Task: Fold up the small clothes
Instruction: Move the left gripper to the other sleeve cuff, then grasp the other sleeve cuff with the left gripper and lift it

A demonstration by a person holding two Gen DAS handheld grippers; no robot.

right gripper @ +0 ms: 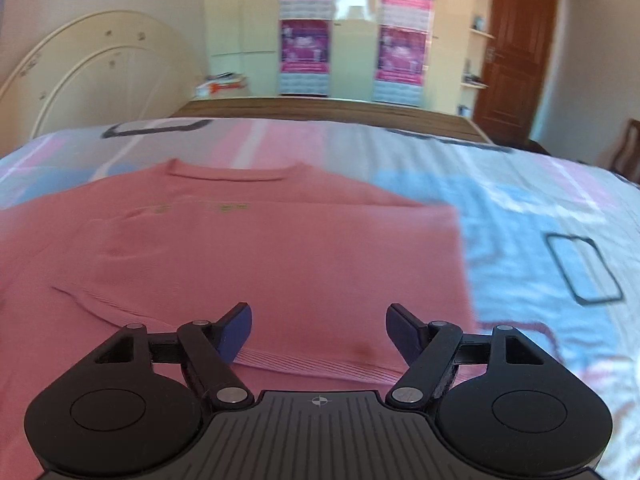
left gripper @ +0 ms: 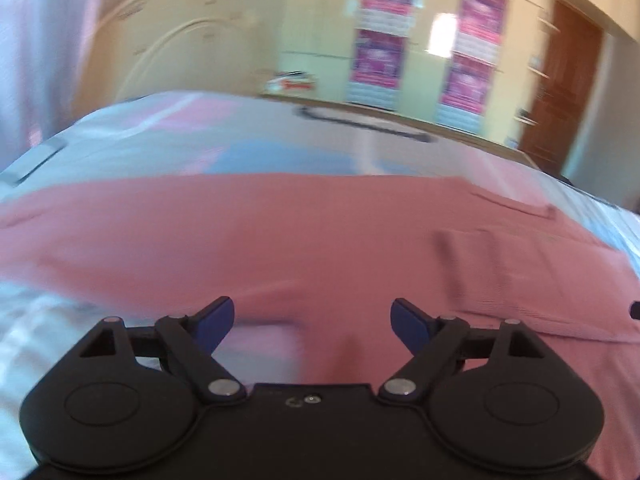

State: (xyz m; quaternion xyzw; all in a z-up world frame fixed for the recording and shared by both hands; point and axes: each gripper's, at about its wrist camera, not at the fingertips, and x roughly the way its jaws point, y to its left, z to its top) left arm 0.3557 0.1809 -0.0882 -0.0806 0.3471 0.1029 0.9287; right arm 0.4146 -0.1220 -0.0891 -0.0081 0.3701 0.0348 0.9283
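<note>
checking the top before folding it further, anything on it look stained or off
Yes: the pink sweater has a small dark spot near its ribbed bottom hem, in the right wrist view. It looks like a stain, darker than the knit around it.

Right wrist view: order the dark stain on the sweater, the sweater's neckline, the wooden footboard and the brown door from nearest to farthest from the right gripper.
From the right gripper:
1. Dark stain, on the hem just ahead, slightly right.
2. Neckline, on the sweater's far edge, left of centre.
3. Wooden footboard, across the bed's far end.
4. Brown door, far right wall.
</note>
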